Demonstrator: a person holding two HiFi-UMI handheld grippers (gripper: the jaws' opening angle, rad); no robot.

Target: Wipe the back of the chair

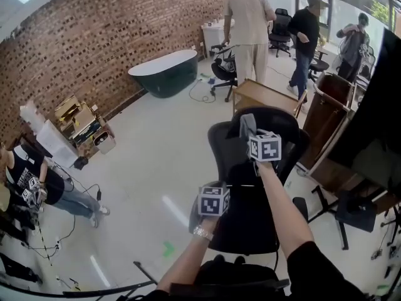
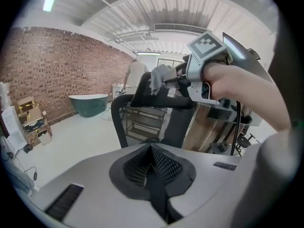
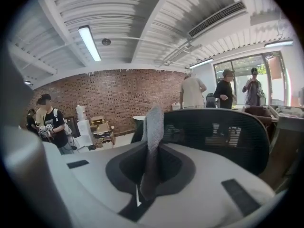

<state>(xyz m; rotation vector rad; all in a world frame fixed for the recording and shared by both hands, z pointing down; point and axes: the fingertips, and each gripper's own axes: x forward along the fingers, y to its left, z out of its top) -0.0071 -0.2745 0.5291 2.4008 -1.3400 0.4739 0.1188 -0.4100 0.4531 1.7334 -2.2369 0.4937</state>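
Note:
A black mesh office chair [image 1: 250, 187] stands just in front of me, its back [image 3: 218, 132] turned toward me. At the top edge of that back, my right gripper [image 1: 252, 133] is shut on a grey cloth [image 1: 247, 124]. In the right gripper view the cloth [image 3: 152, 137] stands up between the jaws, against the mesh. My left gripper [image 1: 213, 199] hovers lower, at the chair's left side, apart from it; its jaws [image 2: 152, 163] are shut with nothing between them. From there I see the chair's frame [image 2: 142, 122], the cloth [image 2: 159, 77] and the right gripper [image 2: 178, 82] above.
A wooden cabinet [image 1: 263, 96] stands right behind the chair, with darker wooden furniture [image 1: 329, 115] to the right. Two people [image 1: 249, 24] [image 1: 305, 36] stand at the back, and another person [image 1: 37, 184] is at the left. A green bathtub [image 1: 165, 72] and boxes [image 1: 78, 121] line the brick wall.

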